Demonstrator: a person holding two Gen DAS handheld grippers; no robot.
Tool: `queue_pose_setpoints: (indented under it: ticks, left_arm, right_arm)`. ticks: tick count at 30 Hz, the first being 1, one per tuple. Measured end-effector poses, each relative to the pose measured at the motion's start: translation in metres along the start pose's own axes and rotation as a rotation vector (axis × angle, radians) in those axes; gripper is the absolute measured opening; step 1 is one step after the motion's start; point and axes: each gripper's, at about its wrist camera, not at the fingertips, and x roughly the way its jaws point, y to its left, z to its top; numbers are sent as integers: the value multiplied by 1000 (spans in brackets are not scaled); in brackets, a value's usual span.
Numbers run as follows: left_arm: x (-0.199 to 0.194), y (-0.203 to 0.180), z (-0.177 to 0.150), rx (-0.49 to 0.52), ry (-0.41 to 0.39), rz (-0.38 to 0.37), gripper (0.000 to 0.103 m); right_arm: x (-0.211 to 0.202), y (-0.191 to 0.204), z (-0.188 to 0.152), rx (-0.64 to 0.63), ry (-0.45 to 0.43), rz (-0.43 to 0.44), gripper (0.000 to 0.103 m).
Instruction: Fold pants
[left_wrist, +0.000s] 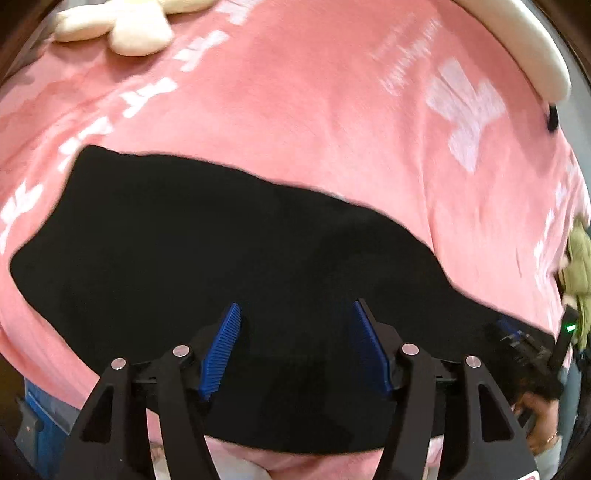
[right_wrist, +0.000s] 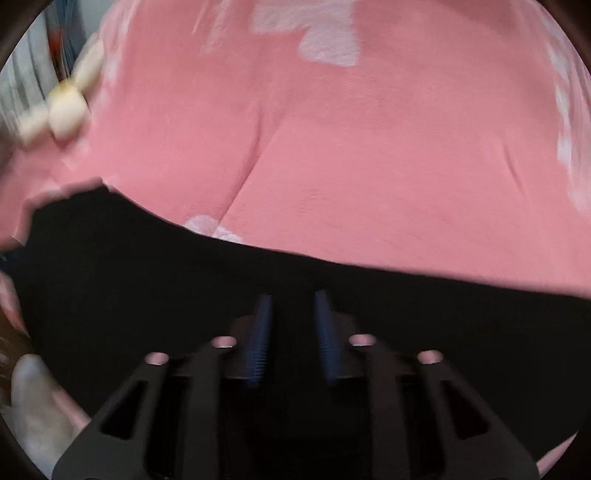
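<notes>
Black pants (left_wrist: 207, 258) lie spread flat on a pink bed cover (left_wrist: 314, 103). My left gripper (left_wrist: 295, 308) is open just above the near part of the pants, its blue pads wide apart and holding nothing. The right gripper shows at the far right of the left wrist view (left_wrist: 517, 339), at the pants' right end. In the blurred right wrist view the pants (right_wrist: 129, 280) fill the lower half, and my right gripper (right_wrist: 293, 299) hovers over them with a narrow gap between its blue pads and no cloth between them.
A cream plush toy (left_wrist: 122, 26) lies at the far left of the bed. A white curved headboard (left_wrist: 524, 40) runs along the far right. A green plush (left_wrist: 580, 258) sits at the right edge. The pink cover has white printed patterns (right_wrist: 317, 29).
</notes>
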Motion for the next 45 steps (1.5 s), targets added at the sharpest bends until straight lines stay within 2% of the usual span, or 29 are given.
queue_pose_setpoints:
  ticks: [4,6,8,10,11,13,17,18,19,20,21,24,25,26,28,31,32,33,35,36,41,43,44,45]
  left_arm:
    - [9,-16,-18,21,55,-4,60]
    - [14,-28,-25,38,67,-2,60]
    - [19,-41,-30,52,73,-4,64]
    - [22,-53,-34,61,84,0,67]
    - [25,-63,-38,74,88,1,67]
    - [26,-75,-42,99,96,2,67]
    - [26,-104,-53,161,100,14,68]
    - [26,-109,-54,176,98,19,68]
    - [26,-114,-55,190,95,25,69]
    - [27,-119,-56,204,95,34,69]
    - [27,-121,-57,212,94,40,70]
    - [30,-130,-57,236,98,58,70]
    - [31,-133,-57,242,98,62,70]
    - [33,-134,-58,245,98,65,70]
    - [39,-138,-60,243,108,68,71]
    - [43,-142,-63,234,132,61,71]
    - [43,-144,-64,238,131,61,71]
    - [43,-145,-64,246,125,61,71]
    - [42,-149,-65,268,105,78,71]
    - [40,-150,-67,279,98,90,72]
    - [40,-152,-71,292,91,92,73]
    - [41,-150,-72,297,88,102,73]
    - [41,-149,-73,300,82,108,73]
    - [38,-151,-75,305,76,118,73]
  right_arm:
    - [-68,-77,-18,145,-113,-150,26]
    - [-97,-124,-32,249,-167,-225,38]
    - [-115,-161,-45,344,-188,-301,42]
    - [-123,-190,-54,398,-191,-328,49]
    - [-123,-199,-57,409,-190,-327,56]
    - [-119,-217,-61,409,-175,-317,57]
    - [-99,-222,-58,330,-143,-332,58]
    - [-101,-223,-58,319,-147,-325,52]
    - [-98,-221,-56,311,-148,-300,41]
    - [-97,-221,-55,303,-140,-274,9]
    - [-102,-218,-53,292,-137,-261,9]
    - [-136,-206,-43,212,-215,-299,9]
    - [-143,-210,-42,205,-238,-288,9]
    - [-135,-219,-43,208,-209,-283,12]
    - [-99,-242,-51,219,-72,-311,13]
    - [-114,-242,-53,277,-129,-284,18]
    - [-121,-241,-53,293,-155,-292,25]
    - [-128,-238,-54,299,-182,-288,43]
    - [-134,-237,-55,313,-203,-297,64]
    - [-133,-239,-56,326,-199,-304,69]
    - [-107,-252,-64,409,-112,-223,72]
    - [-101,-248,-66,428,-115,-251,73]
    - [-101,-245,-65,431,-112,-268,70]
    - [-101,-241,-62,436,-110,-275,53]
